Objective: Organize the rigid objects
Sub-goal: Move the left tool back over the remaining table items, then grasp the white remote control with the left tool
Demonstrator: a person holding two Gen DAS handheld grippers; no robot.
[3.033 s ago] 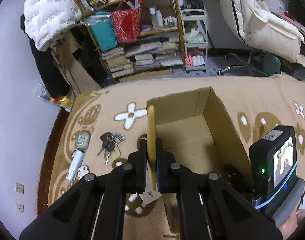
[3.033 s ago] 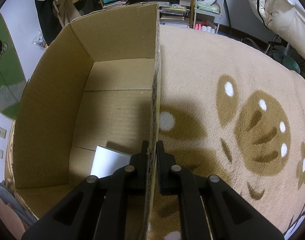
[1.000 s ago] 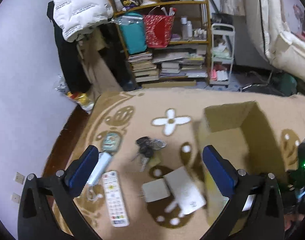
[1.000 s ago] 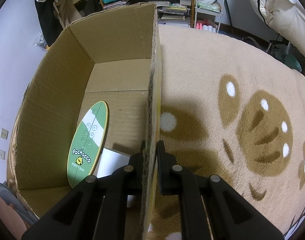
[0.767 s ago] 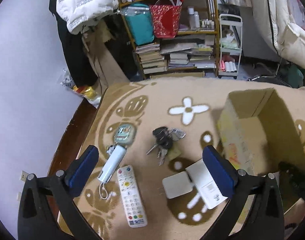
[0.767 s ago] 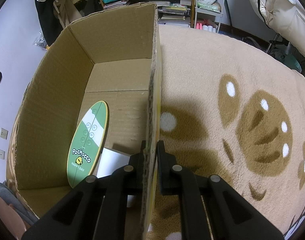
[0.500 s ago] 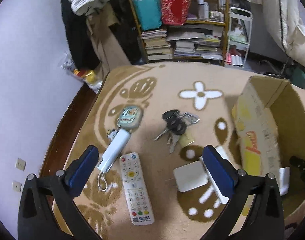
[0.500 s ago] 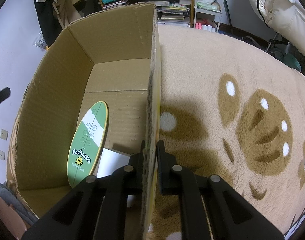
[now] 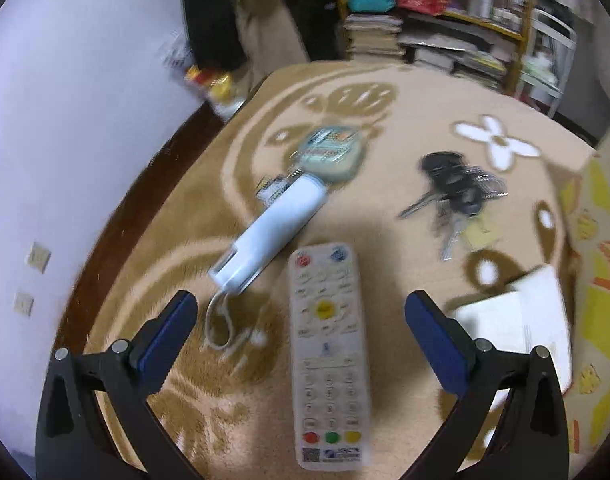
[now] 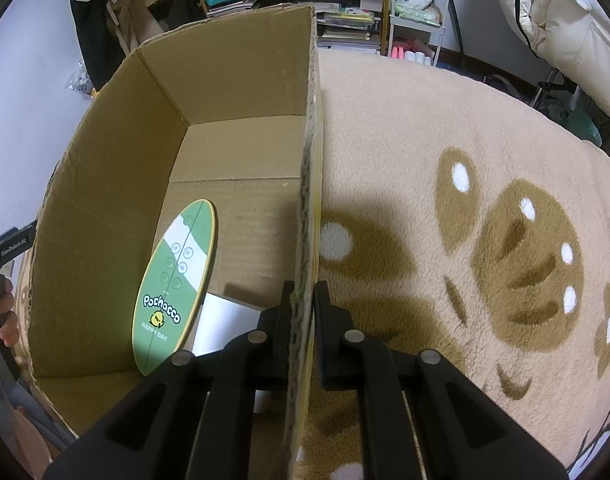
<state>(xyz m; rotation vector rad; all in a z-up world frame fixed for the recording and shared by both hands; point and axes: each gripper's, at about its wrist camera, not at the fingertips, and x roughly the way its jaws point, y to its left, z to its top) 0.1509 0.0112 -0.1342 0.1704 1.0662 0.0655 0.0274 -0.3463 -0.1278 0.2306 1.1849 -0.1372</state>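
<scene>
My left gripper (image 9: 299, 316) hangs wide open over the patterned rug, straddling a white remote control (image 9: 329, 356). To its upper left lie a pale blue cylinder with a cord (image 9: 271, 228) and a small teal tin (image 9: 331, 152). A bunch of keys (image 9: 457, 196) lies at the upper right, and white flat boxes (image 9: 517, 328) sit at the right beside the box's printed outer wall (image 9: 597, 264). My right gripper (image 10: 305, 292) is shut on the right wall of the cardboard box (image 10: 309, 168). Inside lean a green oval board (image 10: 175, 288) and a white card (image 10: 225, 324).
A bookshelf with stacked books (image 9: 437, 40) and a white cart (image 10: 413, 8) stand beyond the rug. The rug's left edge meets dark wood floor (image 9: 133, 208) and a white wall. A person's fingers (image 10: 5, 316) show at the box's left side.
My left gripper has swung left and lower, from the box toward the loose items; the remote now lies between its open fingers. The right gripper keeps its hold on the box wall, unmoved.
</scene>
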